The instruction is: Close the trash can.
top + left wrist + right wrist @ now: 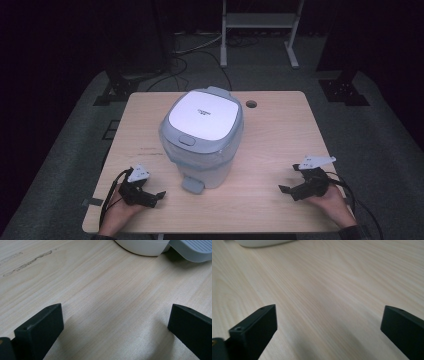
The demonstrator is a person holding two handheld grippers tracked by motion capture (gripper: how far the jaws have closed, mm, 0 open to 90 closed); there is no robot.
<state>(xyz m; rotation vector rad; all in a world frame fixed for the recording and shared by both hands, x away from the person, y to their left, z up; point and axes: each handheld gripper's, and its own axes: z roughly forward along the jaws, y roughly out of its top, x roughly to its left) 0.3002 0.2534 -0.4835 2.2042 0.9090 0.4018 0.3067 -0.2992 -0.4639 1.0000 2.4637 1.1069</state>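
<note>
A white and grey pedal bin [202,135] with its lid shut stands in the middle of the wooden table [280,130]; a clear liner shows under the lid. Its grey foot pedal [192,185] sticks out toward me, and its base [142,245] and pedal [192,248] appear at the top of the left gripper view. My left gripper [159,196] rests open at the front left, jaws wide apart over bare wood [115,315]. At the front right my right gripper [284,189] is open too, nothing between its jaws [329,320]. The bin's base [262,242] shows far off.
A round cable hole [251,104] sits in the table's far edge behind the bin. Beyond the table, on the dark floor, are cables and a metal stand [260,30]. A dark scratch [27,263] marks the wood to the left of the bin.
</note>
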